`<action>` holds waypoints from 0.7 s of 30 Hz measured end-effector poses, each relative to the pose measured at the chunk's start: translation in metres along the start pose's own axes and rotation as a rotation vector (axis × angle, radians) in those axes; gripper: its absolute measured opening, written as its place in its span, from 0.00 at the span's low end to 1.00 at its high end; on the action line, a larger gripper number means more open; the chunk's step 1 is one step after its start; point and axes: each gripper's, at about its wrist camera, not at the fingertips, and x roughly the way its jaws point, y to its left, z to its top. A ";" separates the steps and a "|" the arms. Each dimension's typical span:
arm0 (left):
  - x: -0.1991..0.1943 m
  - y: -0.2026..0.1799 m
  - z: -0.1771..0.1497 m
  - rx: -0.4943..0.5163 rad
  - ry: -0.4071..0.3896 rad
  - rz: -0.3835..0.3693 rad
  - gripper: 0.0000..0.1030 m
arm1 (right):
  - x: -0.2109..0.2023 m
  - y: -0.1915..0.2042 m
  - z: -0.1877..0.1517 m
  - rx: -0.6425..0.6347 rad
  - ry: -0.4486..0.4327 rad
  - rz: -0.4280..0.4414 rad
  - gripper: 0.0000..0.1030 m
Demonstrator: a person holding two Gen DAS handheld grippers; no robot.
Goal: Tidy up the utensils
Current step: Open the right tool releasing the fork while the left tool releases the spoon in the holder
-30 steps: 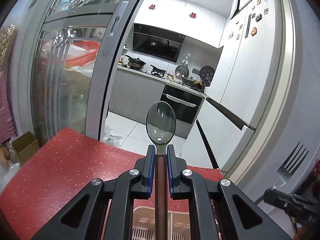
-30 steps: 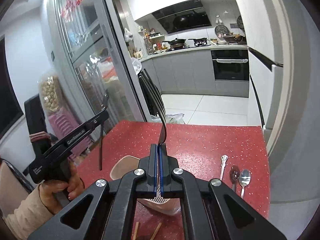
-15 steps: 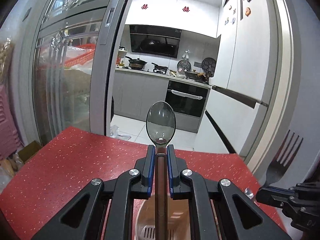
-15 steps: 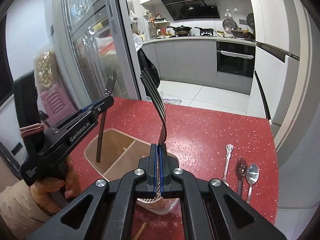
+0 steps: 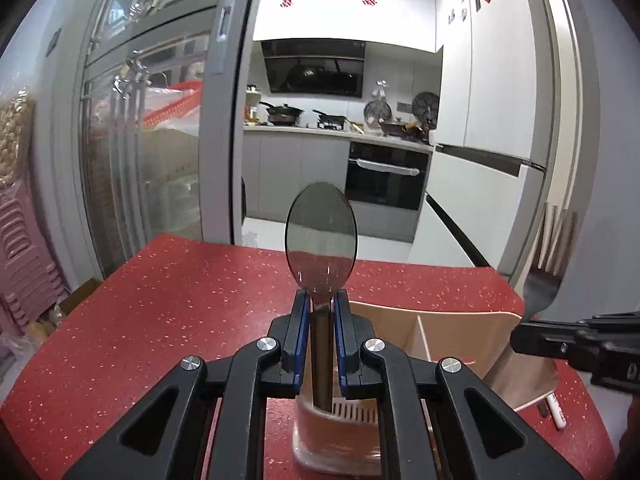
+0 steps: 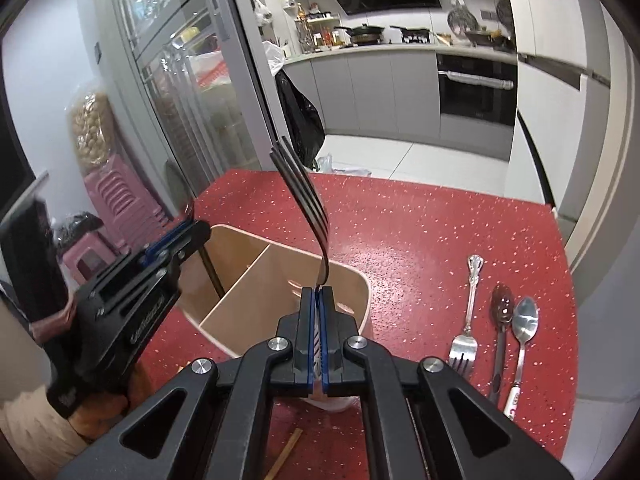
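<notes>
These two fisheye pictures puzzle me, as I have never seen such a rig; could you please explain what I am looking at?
There is no robot here: a person holds a two-finger gripper in each hand, and a camera on each looks along its fingers. One picture is from the left gripper, which is shut on a spoon, bowl up. The other is from the right gripper, shut on a fork, tines up. Both hang over a beige holder with a divider, standing on a red table. The spoon's handle reaches down into the holder. To the right on the table lie another fork, a dark spoon and a silver spoon. Behind is a kitchen.
</notes>
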 end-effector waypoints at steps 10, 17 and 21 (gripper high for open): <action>-0.003 0.009 0.005 -0.040 0.049 0.035 1.00 | 0.013 -0.019 0.008 0.103 0.039 0.037 0.12; -0.016 0.016 0.010 -0.060 0.045 0.040 1.00 | -0.010 -0.014 0.006 0.107 -0.022 0.037 0.46; -0.035 0.022 0.007 -0.044 0.042 0.046 1.00 | -0.027 -0.009 -0.001 0.094 -0.042 0.026 0.72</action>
